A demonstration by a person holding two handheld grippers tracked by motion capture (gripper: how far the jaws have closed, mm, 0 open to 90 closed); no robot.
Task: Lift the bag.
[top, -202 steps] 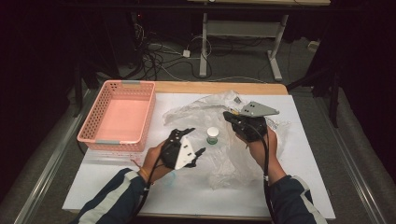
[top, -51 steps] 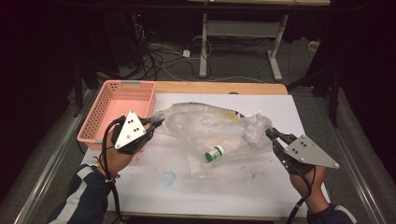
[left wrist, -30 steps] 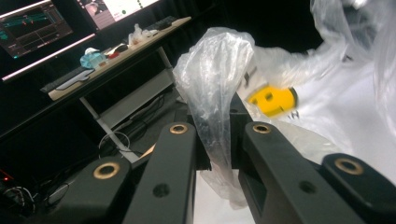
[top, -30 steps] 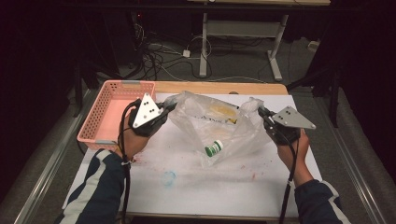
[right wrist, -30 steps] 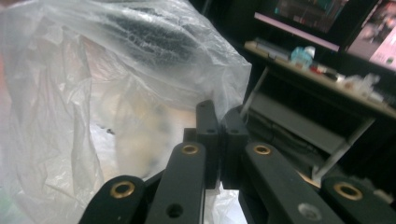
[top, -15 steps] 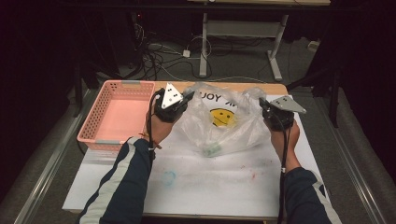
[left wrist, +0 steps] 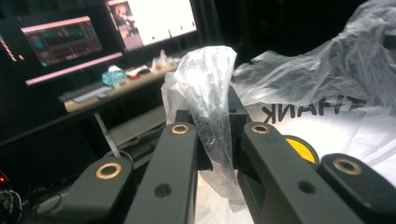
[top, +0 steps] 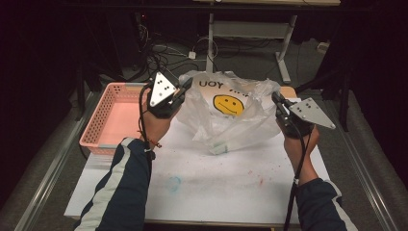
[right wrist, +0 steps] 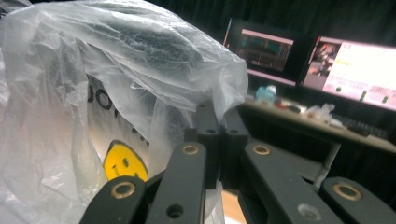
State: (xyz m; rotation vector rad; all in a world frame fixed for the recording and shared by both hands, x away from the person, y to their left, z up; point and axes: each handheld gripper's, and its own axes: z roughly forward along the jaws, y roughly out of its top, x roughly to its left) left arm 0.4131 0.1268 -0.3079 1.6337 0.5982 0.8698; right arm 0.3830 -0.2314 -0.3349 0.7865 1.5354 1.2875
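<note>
Left gripper (top: 185, 90) and right gripper (top: 275, 96): each clamped on one handle of plastic bag (top: 226, 115), raised well above table (top: 211, 178).
Bag: hung between both grippers, mouth up, belly sagging to the table below and between them; pinched handle film bunched between left jaws in left gripper view (left wrist: 208, 116), likewise between right jaws in right gripper view (right wrist: 187, 93).
Pink basket (top: 115, 118): outboard of left gripper, empty as far as visible.
Small bottle (top: 220, 147): low in the bag, below both grippers; green-capped, label too small to read.
Step judged: lifting the loaded bag by its handles. Next move likely calls for level, matched travel, keeping handles pinched.
Writing: mirrored "THANK" (left wrist: 308, 108) and "YOU" (top: 209, 84), yellow smiley face (top: 228, 104).
</note>
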